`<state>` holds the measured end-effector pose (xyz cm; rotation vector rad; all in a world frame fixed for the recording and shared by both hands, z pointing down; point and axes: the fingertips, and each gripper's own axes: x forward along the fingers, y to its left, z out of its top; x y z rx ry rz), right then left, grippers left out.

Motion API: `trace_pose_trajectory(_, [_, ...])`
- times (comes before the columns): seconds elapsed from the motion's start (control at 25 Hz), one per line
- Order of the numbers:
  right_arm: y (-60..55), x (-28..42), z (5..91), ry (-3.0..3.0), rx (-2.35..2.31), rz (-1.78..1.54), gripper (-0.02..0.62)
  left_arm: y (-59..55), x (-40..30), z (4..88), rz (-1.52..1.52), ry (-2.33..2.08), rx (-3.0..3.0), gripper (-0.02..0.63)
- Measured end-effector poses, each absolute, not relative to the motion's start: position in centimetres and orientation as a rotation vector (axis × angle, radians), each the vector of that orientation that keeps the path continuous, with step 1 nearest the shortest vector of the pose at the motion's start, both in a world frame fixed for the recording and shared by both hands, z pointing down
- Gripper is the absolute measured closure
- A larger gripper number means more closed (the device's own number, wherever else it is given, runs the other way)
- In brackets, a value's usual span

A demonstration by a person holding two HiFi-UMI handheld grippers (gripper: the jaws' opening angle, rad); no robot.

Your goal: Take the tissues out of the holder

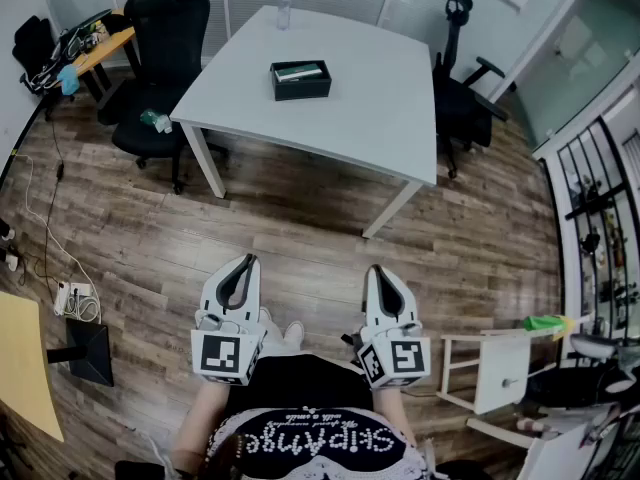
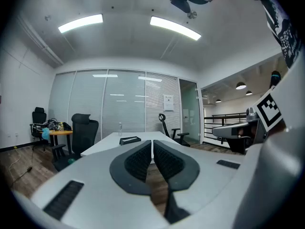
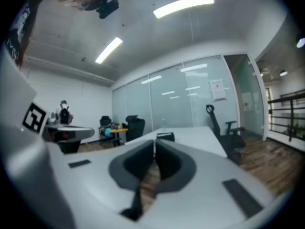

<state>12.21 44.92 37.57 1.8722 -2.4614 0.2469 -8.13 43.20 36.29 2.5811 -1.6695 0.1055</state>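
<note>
Holder: black box (image 1: 300, 79) sitting alone on the white table (image 1: 350, 118), toward its far left part, well apart from both my claws.
Tissues: a pale strip (image 1: 300, 70) shows in the holder's open top; I judge none are out yet.
Left claw: (image 1: 245, 262) pinched together on nothing, held level over the wooden floor (image 1: 300, 228), close to my body.
Right claw: (image 1: 378, 270) likewise closed and empty, beside the left one and tipped slightly down.
Why held so: both point at the table from a standing spot short of it, so I read this as the approach, before any reach.
Other things: a bottle (image 1: 284, 8) stands at the table's far edge, clear of the holder.
Next, as I judge: walk nearer, steady the box with one claw, pluck the tissues with the other.
</note>
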Motion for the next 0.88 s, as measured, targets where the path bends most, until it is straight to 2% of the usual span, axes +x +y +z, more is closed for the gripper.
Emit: trace_pose_trajectory(0.88, [45.7,11.0,37.4,-2.517,1.805,0.257,0.560,44.3,-7.9,36.2,0.139,-1.663,2.584,0.565])
